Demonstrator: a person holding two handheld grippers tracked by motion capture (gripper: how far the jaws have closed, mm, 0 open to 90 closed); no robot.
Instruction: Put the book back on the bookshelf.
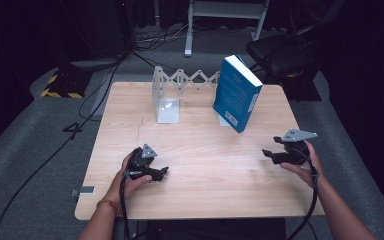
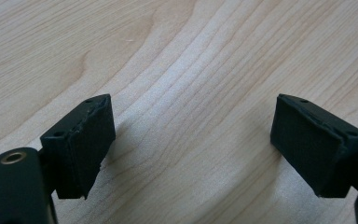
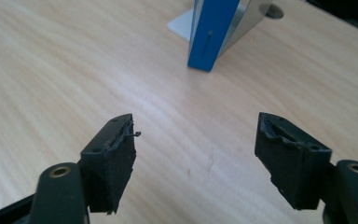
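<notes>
A blue book (image 1: 237,93) stands tilted on the wooden table (image 1: 200,165), leaning against the right end plate of a white expanding bookend rack (image 1: 180,85). In the right gripper view the book (image 3: 213,32) rises beyond the jaws, well apart from them. My left gripper (image 1: 163,171) rests low at the near left of the table, open, with bare wood between its pads (image 2: 81,149). My right gripper (image 1: 268,153) hovers at the near right, open and holding nothing, its fingertips (image 3: 116,154) pointing toward the book.
The rack's left plate (image 1: 165,100) stands upright at the table's back centre. Beyond the table are a dark chair (image 1: 280,50), a white frame leg (image 1: 189,30) and cables on the grey floor. Bare wood lies between the two grippers.
</notes>
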